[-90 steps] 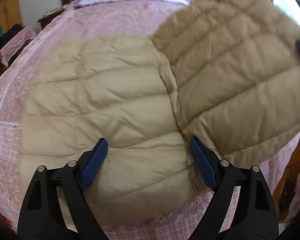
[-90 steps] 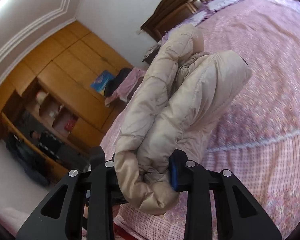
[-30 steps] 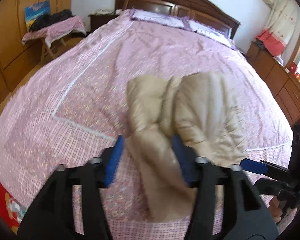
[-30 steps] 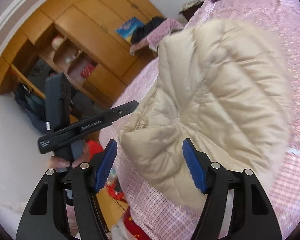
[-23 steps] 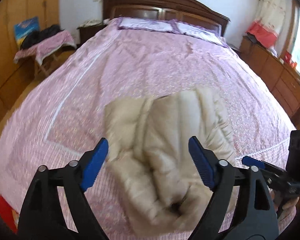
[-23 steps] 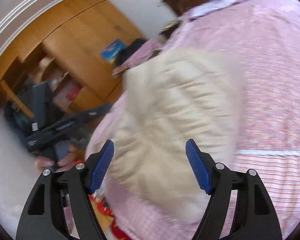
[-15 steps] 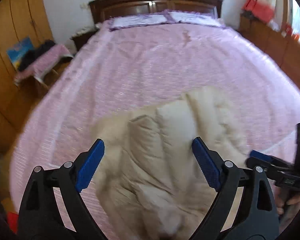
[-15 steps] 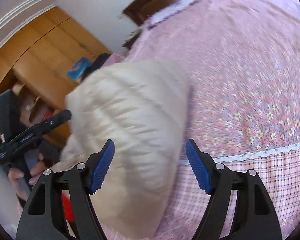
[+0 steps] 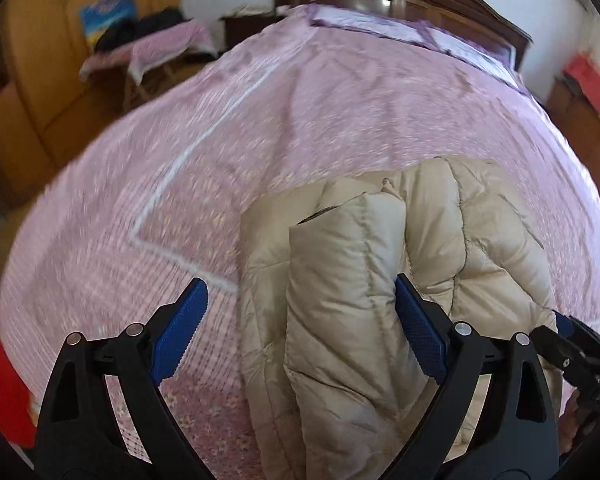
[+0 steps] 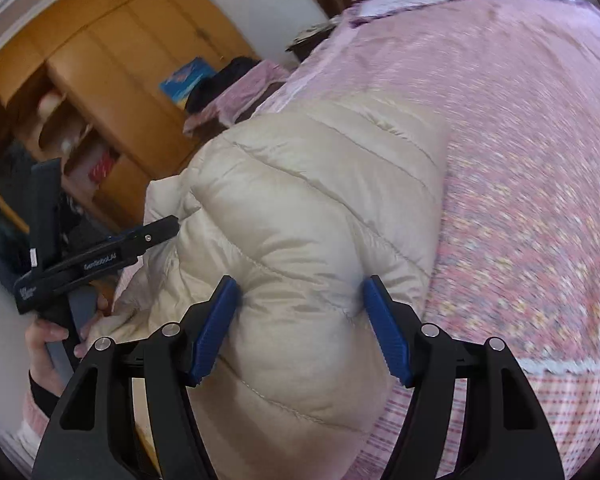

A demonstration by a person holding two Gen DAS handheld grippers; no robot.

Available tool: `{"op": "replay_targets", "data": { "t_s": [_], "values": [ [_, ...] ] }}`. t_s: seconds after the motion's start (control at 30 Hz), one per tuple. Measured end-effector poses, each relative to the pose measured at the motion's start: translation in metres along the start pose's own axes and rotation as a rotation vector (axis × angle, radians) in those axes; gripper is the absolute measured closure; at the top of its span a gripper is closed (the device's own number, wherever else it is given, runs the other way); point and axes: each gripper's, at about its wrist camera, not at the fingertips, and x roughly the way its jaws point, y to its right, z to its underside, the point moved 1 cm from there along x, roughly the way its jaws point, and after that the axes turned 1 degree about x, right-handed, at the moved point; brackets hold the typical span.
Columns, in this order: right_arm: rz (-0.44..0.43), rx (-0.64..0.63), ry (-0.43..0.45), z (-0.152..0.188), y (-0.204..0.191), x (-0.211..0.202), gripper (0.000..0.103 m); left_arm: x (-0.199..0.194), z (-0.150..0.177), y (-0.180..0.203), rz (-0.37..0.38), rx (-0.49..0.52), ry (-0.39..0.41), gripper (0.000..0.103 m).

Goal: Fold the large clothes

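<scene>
A: Our right gripper (image 10: 300,330) presses both blue fingers (image 10: 216,326) into the beige puffer jacket (image 10: 312,216) and is closing on a fat fold of it.

B: Our left gripper (image 9: 300,334) is opening: one finger (image 9: 420,336) touches the jacket, the other stands clear over the pink bedspread (image 9: 340,112).

A: The jacket lies bundled at the bed's near edge; the wooden wardrobe (image 10: 112,76) stands beyond.
</scene>
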Motion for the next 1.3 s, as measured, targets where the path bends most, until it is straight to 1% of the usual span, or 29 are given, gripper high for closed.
{"op": "replay_targets", "data": {
  "t_s": [0.07, 0.17, 0.3, 0.37, 0.43, 0.5, 0.57, 0.6, 0.67, 0.77, 0.97, 1.17, 1.3],
  "values": [
    [0.011, -0.032, -0.010, 0.002, -0.010, 0.008, 0.037, 0.009, 0.009, -0.007, -0.003, -0.019, -0.004, 0.009],
    [0.025, -0.058, -0.020, 0.010, -0.015, 0.013, 0.037, 0.021, 0.020, -0.014, -0.005, -0.043, -0.012, 0.007],
    [0.050, -0.090, -0.037, 0.011, -0.021, 0.021, 0.037, 0.032, 0.027, -0.023, 0.029, -0.095, -0.035, 0.005],
    [0.055, -0.096, -0.040, 0.010, -0.022, 0.024, 0.037, 0.029, 0.028, -0.026, 0.052, -0.124, -0.040, 0.006],
    [0.054, -0.095, -0.034, 0.008, -0.023, 0.022, 0.037, 0.016, 0.029, -0.027, 0.076, -0.125, -0.033, 0.006],
    [0.047, -0.079, -0.023, 0.007, -0.021, 0.013, 0.033, 0.003, 0.031, -0.025, 0.111, -0.116, -0.034, 0.006],
    [0.037, -0.065, -0.019, 0.005, -0.016, 0.006, 0.025, -0.008, 0.033, -0.021, 0.143, -0.107, -0.041, 0.006],
    [0.038, -0.059, -0.016, 0.005, -0.014, 0.002, 0.023, -0.012, 0.035, -0.020, 0.152, -0.101, -0.046, 0.006],
    [0.037, -0.047, -0.009, 0.006, -0.009, -0.005, 0.019, -0.019, 0.039, -0.015, 0.153, -0.087, -0.061, 0.006],
    [0.024, 0.002, -0.007, 0.006, 0.004, -0.015, 0.015, -0.023, 0.045, -0.009, 0.143, -0.070, -0.078, 0.006],
    [0.008, 0.093, -0.041, 0.013, 0.027, -0.016, 0.012, -0.022, 0.051, 0.000, 0.141, -0.047, -0.090, 0.006],
    [-0.059, 0.170, -0.078, 0.017, 0.039, -0.009, 0.011, -0.014, 0.053, -0.003, 0.162, -0.077, -0.106, 0.006],
    [-0.131, 0.250, -0.120, 0.018, 0.047, 0.001, 0.011, -0.007, 0.055, -0.006, 0.187, -0.102, -0.121, 0.006]
  ]
}}
